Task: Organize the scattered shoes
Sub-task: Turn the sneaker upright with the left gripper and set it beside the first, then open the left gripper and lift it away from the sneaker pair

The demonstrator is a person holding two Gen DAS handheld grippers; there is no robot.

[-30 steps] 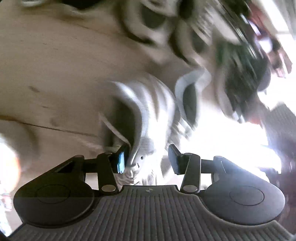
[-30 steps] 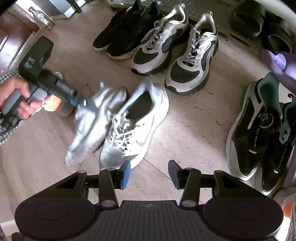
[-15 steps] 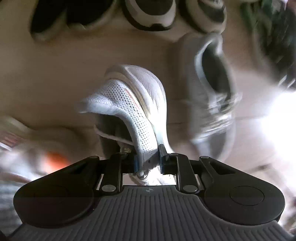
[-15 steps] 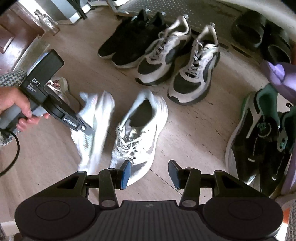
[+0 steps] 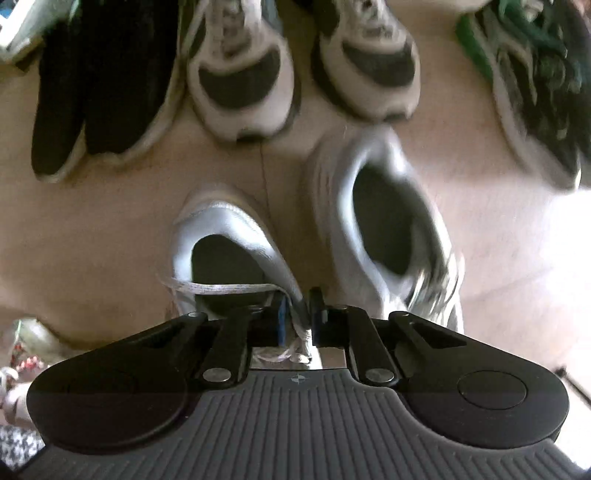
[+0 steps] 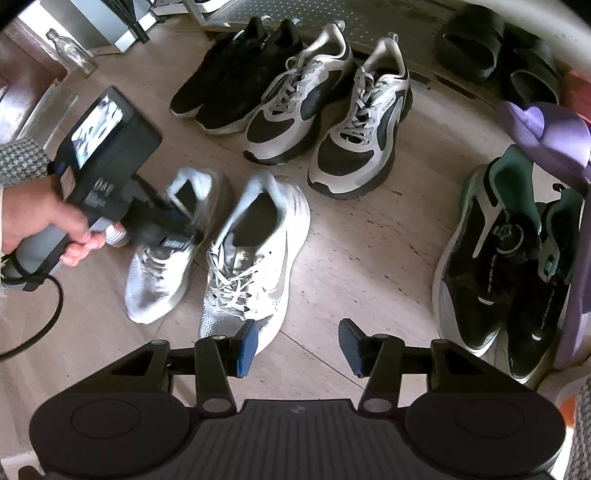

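A clear glass bottle point(image 6: 70, 53) stood on the tiled floor point(image 6: 369, 236) far ahead-left of the tool, beside a grey metal cabinet point(image 6: 92, 22).

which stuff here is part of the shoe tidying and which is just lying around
In the job: white sneaker clamped in left tongs, its mate, grey-black pair, black pair, green-black pair, sandals.
Lying about: glass bottle, purple cap.

Both wrist cams face down; left sits close, right higher; both see white sneaker pair point(image 5: 384, 229) point(image 6: 255, 258).
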